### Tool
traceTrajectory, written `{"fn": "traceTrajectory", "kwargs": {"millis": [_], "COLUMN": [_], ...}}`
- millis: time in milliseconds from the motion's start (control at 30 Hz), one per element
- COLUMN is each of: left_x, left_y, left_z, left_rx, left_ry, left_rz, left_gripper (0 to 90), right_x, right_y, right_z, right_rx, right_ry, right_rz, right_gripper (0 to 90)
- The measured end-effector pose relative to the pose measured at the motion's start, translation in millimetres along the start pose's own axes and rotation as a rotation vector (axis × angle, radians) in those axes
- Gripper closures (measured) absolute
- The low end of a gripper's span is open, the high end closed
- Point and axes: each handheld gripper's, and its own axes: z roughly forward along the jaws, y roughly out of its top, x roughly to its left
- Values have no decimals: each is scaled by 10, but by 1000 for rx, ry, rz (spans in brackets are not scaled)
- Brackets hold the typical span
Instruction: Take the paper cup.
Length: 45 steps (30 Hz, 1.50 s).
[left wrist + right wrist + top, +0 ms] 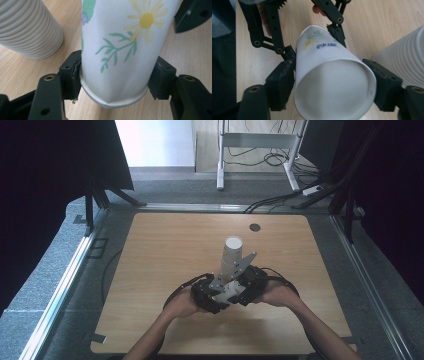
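A paper cup (pixel 120 45) printed with a daisy and green leaves lies level between both grippers just above the wooden table (pixel 165 250). My left gripper (pixel 115 77) is shut on its narrow end, the pads pressing in the wall. My right gripper (pixel 334 85) has its pads against the wide end of the cup (pixel 329 75), one on each side. In the high view the two grippers, left (pixel 210 296) and right (pixel 246 289), meet at the near middle of the table with the cup (pixel 226 296) between them. The left gripper (pixel 314 42) shows beyond the cup in the right gripper view.
A tall stack of white ribbed cups (pixel 231 257) stands upright right behind the grippers, close beside the held cup (pixel 30 27) (pixel 404 65). A dark round cable hole (pixel 255 227) sits near the table's far edge. Metal rails (pixel 65 285) run along both sides.
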Motion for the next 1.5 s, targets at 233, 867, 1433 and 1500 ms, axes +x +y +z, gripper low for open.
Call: {"fn": "traceTrajectory", "kwargs": {"millis": [233, 867, 1433, 1500], "left_x": [-15, 111, 92, 86], "left_y": [-17, -118, -231, -229], "left_z": [30, -307, -296, -273], "left_rx": [-10, -304, -417, -415], "left_ry": [-7, -70, -127, -134], "left_rz": [-4, -156, -116, -99], "left_gripper": [363, 143, 190, 197], "right_x": [-2, -22, -38, -31], "right_y": [17, -55, -335, -354], "right_z": [9, -292, -378, -368], "right_rx": [9, -186, -363, -372], "right_ry": [14, 25, 70, 85], "right_rz": [0, 79, 124, 117], "right_gripper": [353, 369, 370, 370]}}
